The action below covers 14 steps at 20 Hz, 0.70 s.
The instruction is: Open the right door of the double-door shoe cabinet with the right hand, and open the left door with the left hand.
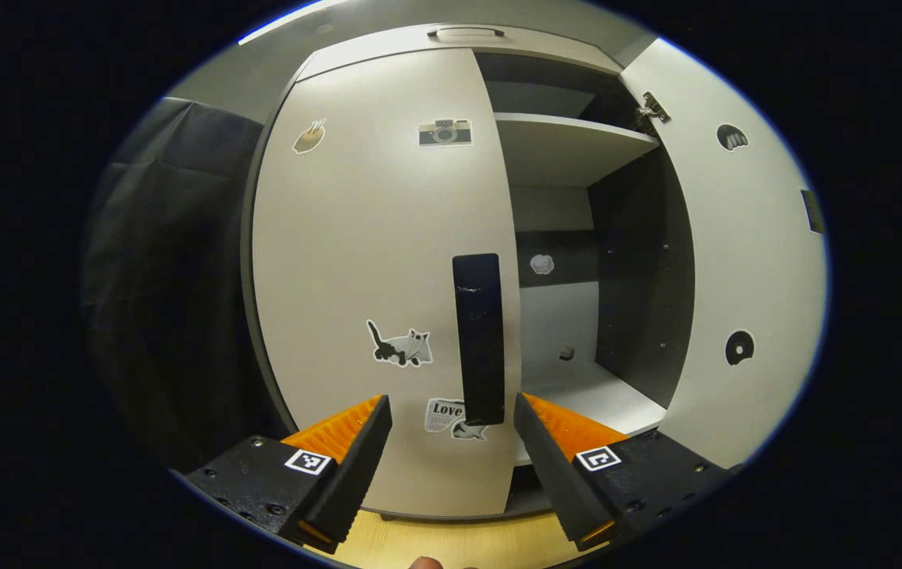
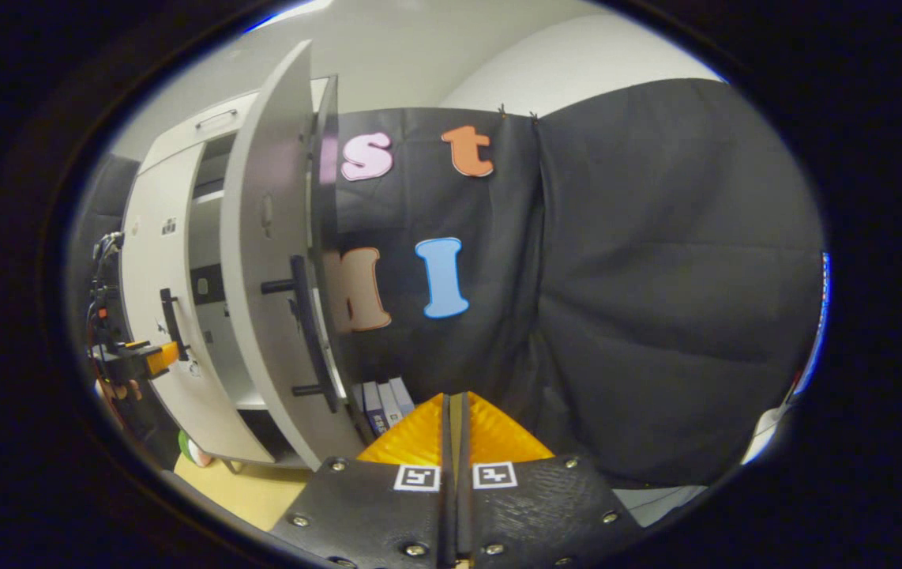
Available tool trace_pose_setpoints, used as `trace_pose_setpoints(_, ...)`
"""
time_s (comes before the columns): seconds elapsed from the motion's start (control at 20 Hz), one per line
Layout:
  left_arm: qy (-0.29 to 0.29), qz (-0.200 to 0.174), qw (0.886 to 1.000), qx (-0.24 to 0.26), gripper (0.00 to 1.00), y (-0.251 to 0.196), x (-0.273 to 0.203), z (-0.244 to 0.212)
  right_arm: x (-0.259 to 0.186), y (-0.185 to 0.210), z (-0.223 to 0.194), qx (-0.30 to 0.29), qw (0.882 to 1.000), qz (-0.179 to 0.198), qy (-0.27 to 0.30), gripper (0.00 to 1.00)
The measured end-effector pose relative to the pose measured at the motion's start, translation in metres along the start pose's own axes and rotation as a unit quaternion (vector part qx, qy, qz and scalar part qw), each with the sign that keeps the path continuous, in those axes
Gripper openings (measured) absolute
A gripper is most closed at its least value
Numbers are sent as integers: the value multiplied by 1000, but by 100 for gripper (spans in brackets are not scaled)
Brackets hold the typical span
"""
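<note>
Black cloth (image 2: 656,276) hangs behind a pale shoe cabinet (image 1: 546,150) standing on a wood floor (image 1: 451,545). In your left gripper view, the left door (image 1: 372,261) is closed, its dark handle (image 1: 479,338) just ahead between the spread fingers of your left tool (image 1: 452,415), which holds nothing. The right door (image 1: 743,253) stands swung open, showing shelves inside. In your right gripper view, your right tool (image 2: 456,411) is closed on nothing, apart from the right door's handle (image 2: 305,332).
</note>
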<state>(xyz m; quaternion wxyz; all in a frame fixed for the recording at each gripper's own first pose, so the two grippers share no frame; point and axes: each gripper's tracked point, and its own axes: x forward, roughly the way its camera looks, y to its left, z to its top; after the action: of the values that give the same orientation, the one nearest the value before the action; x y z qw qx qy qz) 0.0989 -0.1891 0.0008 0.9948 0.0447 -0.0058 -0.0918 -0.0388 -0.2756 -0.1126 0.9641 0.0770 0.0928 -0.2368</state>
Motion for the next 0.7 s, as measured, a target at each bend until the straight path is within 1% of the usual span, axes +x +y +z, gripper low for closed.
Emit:
trace_pose_setpoints(0.05, -1, 3, 1000, 0, 97, 1, 4, 0, 2, -3, -2, -3, 1000, -1, 2, 1)
trace_pose_setpoints(0.1, 0, 5, 1000, 1, 97, 0, 8, -1, 5, -4, -4, -8, 1000, 1, 4, 5)
trace_pose_setpoints(0.15, 2, 6, 1000, 2, 97, -1, 12, -1, 10, -4, -5, -11, 1000, 1, 6, 5)
trace_pose_setpoints(0.2, 3, 8, 1000, 1, 96, -2, 15, -2, 13, -4, -5, -13, 1000, 5, 8, 1)
trace_pose_setpoints(0.35, 1, 7, 1000, -11, 96, -10, 26, -2, 24, 1, -10, -24, 999, 16, 17, 1)
trace_pose_setpoints(0.5, -6, 6, 1000, -21, 93, -18, 39, 2, 32, 0, -7, -38, 999, 19, 9, 1)
trace_pose_setpoints(0.55, -8, 3, 1000, -20, 92, -20, 43, 3, 35, -1, -7, -42, 999, 18, 6, 1)
trace_pose_setpoints(0.6, -8, 0, 1000, -19, 87, -22, 47, 3, 38, -3, -7, -46, 999, 15, 4, 1)
trace_pose_setpoints(0.65, -5, -3, 1000, -18, 86, -24, 51, 1, 42, -5, -6, -48, 999, 11, 1, 1)
trace_pose_setpoints(0.7, 4, -4, 1000, -19, 79, -25, 52, -3, 45, -6, -6, -49, 999, 10, 0, 1)
